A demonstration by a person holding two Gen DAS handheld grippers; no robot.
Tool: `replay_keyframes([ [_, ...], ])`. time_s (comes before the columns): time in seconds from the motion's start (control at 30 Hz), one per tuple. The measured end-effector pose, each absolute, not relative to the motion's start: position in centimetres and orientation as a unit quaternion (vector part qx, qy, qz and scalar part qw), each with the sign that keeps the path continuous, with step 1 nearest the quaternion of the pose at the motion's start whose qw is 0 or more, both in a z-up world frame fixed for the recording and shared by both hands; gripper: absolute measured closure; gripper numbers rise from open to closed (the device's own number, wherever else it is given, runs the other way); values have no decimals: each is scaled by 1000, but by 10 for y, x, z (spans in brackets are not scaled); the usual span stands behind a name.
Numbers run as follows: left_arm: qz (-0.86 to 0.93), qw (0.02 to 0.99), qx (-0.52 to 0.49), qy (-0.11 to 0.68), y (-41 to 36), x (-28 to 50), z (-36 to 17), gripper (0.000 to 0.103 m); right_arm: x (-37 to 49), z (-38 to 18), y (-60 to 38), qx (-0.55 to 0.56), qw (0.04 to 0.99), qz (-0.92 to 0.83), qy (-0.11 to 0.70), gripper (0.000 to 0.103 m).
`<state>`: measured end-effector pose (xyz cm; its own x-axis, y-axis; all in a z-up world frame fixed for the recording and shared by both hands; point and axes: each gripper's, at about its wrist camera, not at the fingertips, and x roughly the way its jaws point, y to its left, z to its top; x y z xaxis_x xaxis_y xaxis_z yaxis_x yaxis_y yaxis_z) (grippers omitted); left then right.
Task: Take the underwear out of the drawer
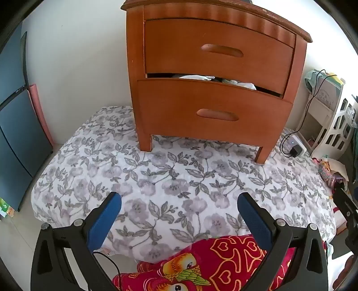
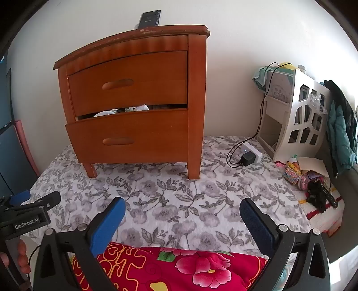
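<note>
At far left, dark blue panels (image 1: pixel 13 125) and a rolled pink mat (image 1: pixel 41 112) stand against the white wall. The left gripper (image 1: pixel 179 199) hangs over the floral bedspread (image 1: pixel 179 174), jaws spread wide and empty, blue pads (image 1: pixel 105 221) facing inward. Centre: a wooden nightstand (image 1: pixel 210 73) stands on the bedspread, upper drawer (image 1: pixel 219 49) closed, lower drawer (image 1: pixel 212 107) pulled slightly out. In the gap above its front lies the underwear (image 1: pixel 197 78), a bunch of light and dark fabric, well apart from both grippers. A phone (image 2: pixel 150 19) leans against the wall on the nightstand top. The right gripper (image 2: pixel 182 204) is likewise wide and empty, above a red floral quilt (image 2: pixel 179 268). To the right: a white power strip (image 2: pixel 251 154) holding a black charger (image 2: pixel 247 159), then a white cut-out shelf (image 2: pixel 299 118) and a teal jacket (image 2: pixel 342 129).
</note>
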<state>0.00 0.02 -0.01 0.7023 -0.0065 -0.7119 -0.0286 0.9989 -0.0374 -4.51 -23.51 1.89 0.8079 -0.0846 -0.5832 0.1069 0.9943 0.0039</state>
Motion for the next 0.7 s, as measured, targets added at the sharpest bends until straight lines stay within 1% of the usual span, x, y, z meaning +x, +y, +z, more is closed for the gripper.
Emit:
replay_keyframes([
  [0.7, 6, 923, -22, 384, 0, 0, 0, 0, -46, 16, -233, 19, 950, -50, 307, 0],
])
